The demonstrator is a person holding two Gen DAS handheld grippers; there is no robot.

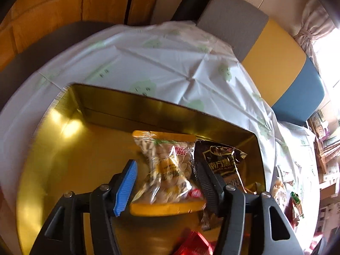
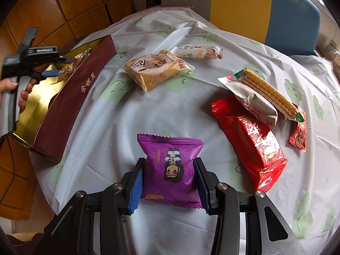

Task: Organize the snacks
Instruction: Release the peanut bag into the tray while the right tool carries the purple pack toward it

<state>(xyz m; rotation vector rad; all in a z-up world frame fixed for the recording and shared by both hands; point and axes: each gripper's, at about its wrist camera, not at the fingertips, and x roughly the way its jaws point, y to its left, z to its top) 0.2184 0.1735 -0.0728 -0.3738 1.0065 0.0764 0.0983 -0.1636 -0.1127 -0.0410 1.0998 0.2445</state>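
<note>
Left gripper point(image 1: 165, 182): it is over the gold box, with its fingers spread. The blue pad stands clear to the left of the seed packet, the black finger is just at the packet's right edge, so the jaws are apart and not pressing.
Seed packet point(image 1: 167, 170): a clear bag with yellow ends, it lies on the gold floor of the box, between the two fingers.
Dark packet point(image 1: 223, 161): brown-black wrapper with Chinese letters, inside the box, just to the right of the seed packet and partly behind the black finger.
Red wrapper point(image 1: 193, 244): at the near edge of the box floor, blurred.
Gold box point(image 1: 63, 159): shiny inside, dark red outside wall, it stands at the left side of the table.
Right gripper point(image 2: 169, 177): its two blue pads touch both sides of the purple packet, so it is closed on it.
Purple packet point(image 2: 172, 167): at the near middle of the table, on the cloth, well apart from the box.
Brown cake packet point(image 2: 155, 70): far middle of the table.
White bar point(image 2: 199, 53): just behind the brown cake packet.
Big red packet point(image 2: 252, 140): on the right side, a white pouch point(image 2: 250, 97) and a cracker stick pack point(image 2: 269, 93) lie on its far end.
Small red sachet point(image 2: 298, 131): right of the big red packet.
Tablecloth point(image 2: 106, 127): white with pale green figures.
</note>
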